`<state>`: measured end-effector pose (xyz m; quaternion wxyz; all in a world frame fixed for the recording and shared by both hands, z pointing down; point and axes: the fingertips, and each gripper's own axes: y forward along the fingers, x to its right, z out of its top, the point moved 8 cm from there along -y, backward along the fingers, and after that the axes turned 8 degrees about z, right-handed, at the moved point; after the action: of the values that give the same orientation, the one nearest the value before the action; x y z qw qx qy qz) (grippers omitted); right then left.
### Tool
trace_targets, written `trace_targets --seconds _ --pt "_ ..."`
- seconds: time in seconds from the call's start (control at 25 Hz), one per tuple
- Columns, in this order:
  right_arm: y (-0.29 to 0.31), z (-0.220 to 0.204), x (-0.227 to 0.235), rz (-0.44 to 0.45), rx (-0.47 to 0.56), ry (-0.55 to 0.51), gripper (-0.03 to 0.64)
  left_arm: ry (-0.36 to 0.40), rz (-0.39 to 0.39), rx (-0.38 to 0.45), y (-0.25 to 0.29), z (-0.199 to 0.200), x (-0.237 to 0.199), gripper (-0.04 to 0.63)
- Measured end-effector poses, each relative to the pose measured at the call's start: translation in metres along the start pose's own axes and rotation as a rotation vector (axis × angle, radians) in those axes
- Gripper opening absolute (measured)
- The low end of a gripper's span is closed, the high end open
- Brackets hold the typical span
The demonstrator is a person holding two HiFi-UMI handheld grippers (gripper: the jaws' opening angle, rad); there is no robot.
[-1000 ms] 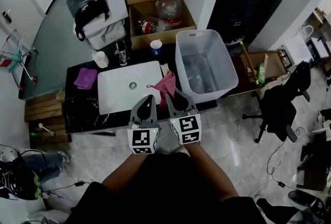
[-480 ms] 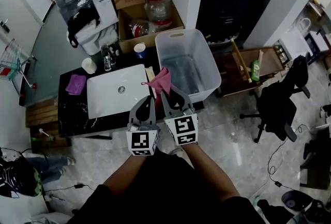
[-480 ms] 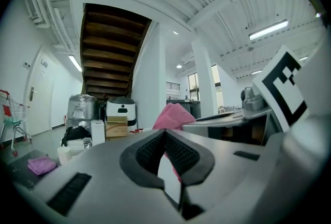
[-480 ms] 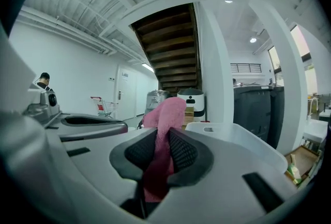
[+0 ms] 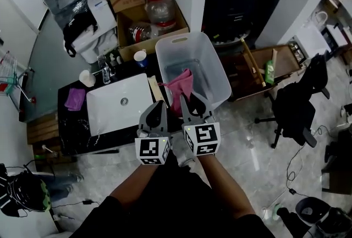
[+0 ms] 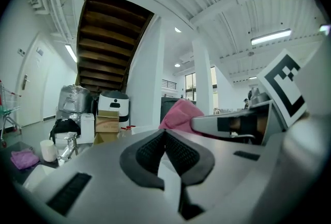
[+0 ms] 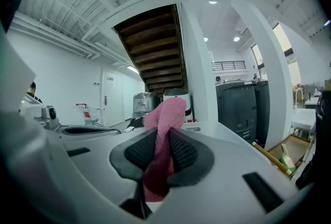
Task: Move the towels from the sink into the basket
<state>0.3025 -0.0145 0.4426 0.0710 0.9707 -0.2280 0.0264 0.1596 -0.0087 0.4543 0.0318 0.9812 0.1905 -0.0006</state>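
My right gripper is shut on a pink towel, which hangs over the near left part of the clear plastic basket. The same pink towel shows to the right in the left gripper view. My left gripper is shut with nothing between its pads and hovers at the right edge of the white sink. The sink basin holds no towel. A purple towel lies on the black counter left of the sink.
A tap, a white cup and a blue-rimmed cup stand behind the sink. Cardboard boxes with big water bottles sit behind the basket. An office chair stands at the right, and a wooden crate lies beside the basket.
Both grippers have moved to the right, from over the sink's right edge toward the basket. The pink towel travelled with the right gripper and now hangs over the basket.
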Motion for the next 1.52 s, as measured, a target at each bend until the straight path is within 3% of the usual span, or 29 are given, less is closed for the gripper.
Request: trace_targets --seconds 0.28,0.64,0.92,1.12,1.52 --pt "0.031 0.014 0.023 -0.030 -0.040 -0.034 0.078 0.006 -0.048 -0.004 0.033 0.003 -0.003 0.003" --pt "0.107 0.014 0.053 -0.073 -0.197 -0.052 0.078 -0.038 -0.079 -0.023 0.075 0.005 -0.037 0.003" --pt "0.164 -0.015 0.075 -0.062 -0.337 -0.090 0.078 -0.088 -0.098 -0.035 0.105 -0.001 -0.060 0.003" --pt "0.193 -0.048 0.104 -0.022 -0.458 -0.063 0.078 -0.095 -0.066 -0.058 0.122 -0.002 -0.060 0.003" --pt "0.244 -0.110 0.133 0.062 -0.625 0.119 0.081 -0.112 0.059 -0.078 0.146 -0.002 -0.068 0.003"
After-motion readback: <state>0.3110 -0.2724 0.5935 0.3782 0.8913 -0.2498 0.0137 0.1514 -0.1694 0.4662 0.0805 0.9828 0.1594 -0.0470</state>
